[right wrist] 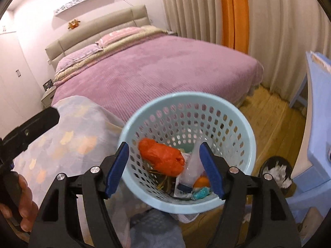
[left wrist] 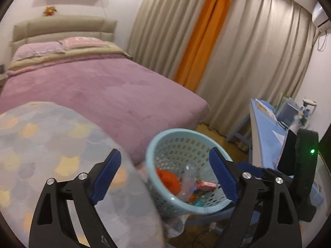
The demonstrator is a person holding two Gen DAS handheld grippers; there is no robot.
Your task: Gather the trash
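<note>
A light-blue perforated trash basket (left wrist: 159, 153) (right wrist: 132, 124) stands by the bed's foot. It holds an orange crumpled bag (right wrist: 161, 158) (left wrist: 167, 178), a clear plastic bottle (left wrist: 189, 177), a white wrapper (right wrist: 191, 170), a red packet (left wrist: 206, 185) and small teal and orange bits. My left gripper (left wrist: 165, 177) is open and empty, with the basket's near side between its fingers. My right gripper (right wrist: 164, 170) is open and empty above the basket's mouth. It also shows as a black body at the right in the left wrist view (left wrist: 304, 165).
A bed with a purple cover (right wrist: 161, 66) fills the background. A pastel patterned blanket (left wrist: 41, 144) (right wrist: 68, 136) lies at its near corner. A blue desk (left wrist: 266, 124) (right wrist: 316, 111) is at right. A dark bin with white paper (right wrist: 277, 173) sits on the wood floor (right wrist: 273, 119).
</note>
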